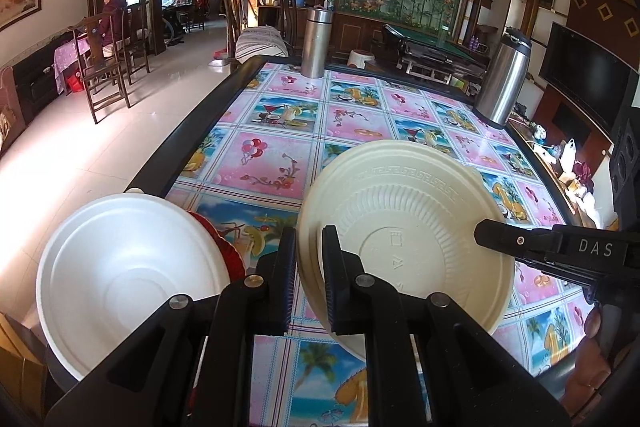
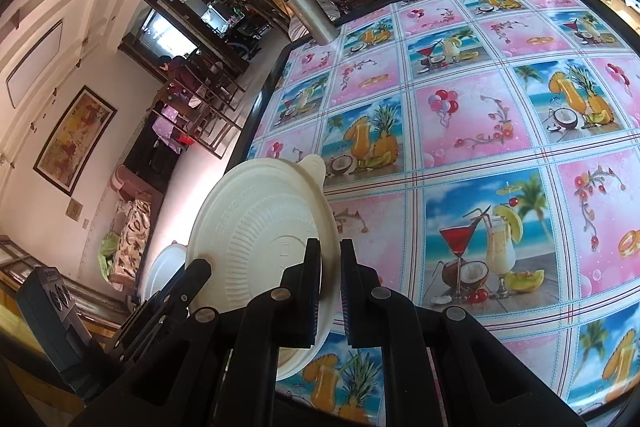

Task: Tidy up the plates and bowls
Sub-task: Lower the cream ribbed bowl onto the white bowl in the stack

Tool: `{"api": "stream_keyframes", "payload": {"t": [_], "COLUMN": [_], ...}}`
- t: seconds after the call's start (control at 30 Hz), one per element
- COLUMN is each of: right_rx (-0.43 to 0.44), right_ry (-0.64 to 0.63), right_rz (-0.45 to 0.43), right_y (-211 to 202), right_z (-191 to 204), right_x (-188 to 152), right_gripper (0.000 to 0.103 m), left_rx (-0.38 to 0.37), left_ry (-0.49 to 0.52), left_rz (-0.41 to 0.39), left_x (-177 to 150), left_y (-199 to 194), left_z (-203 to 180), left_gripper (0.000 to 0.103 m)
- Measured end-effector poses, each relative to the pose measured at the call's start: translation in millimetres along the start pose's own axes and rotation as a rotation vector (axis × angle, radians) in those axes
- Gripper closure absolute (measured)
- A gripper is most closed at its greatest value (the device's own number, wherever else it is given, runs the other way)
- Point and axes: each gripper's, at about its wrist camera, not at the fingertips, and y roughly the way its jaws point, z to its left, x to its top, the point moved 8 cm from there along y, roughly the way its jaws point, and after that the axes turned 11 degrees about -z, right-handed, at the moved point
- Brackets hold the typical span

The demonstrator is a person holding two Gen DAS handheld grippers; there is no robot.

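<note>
A cream plastic bowl (image 1: pixel 408 227) is held tilted above the patterned table. My left gripper (image 1: pixel 310 259) is shut on its near-left rim. My right gripper (image 2: pixel 330 287) is shut on the opposite rim of the same bowl (image 2: pixel 256 227); its fingers (image 1: pixel 504 237) also show at the bowl's right side in the left wrist view. A white foam bowl (image 1: pixel 128 271) sits at the table's near-left corner on top of a red plate (image 1: pixel 230 251), apart from both grippers. It shows as a white edge (image 2: pixel 160 273) behind the cream bowl in the right wrist view.
The table (image 1: pixel 280 131) has a pink and blue picture cloth and a black raised edge (image 1: pixel 176 143). A steel flask (image 1: pixel 316 43) stands at the far edge and a taller steel thermos (image 1: pixel 504 79) at the far right. Chairs and floor lie left.
</note>
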Motion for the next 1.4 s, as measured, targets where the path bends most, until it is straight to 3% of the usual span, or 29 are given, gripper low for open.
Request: {"api": "stream_keyframes", "payload": {"t": [0.83, 1.4], "right_rx": [0.077, 0.121], "right_ry": [-0.179, -0.246], "right_rz": [0.03, 0.096], "right_y": [17.2, 44.0], "right_z": [115.5, 162.8], "right_x": [-24.0, -47.7], "right_gripper": [0.093, 0.092], "left_rx": [0.125, 0.203], "left_ry": [-0.091, -0.128], "left_rz": [-0.132, -0.153], "left_x": [28.3, 29.8], "left_y": [-48.2, -51.3], "left_z": [88.4, 123.3], "left_gripper": [0.092, 0.092]}}
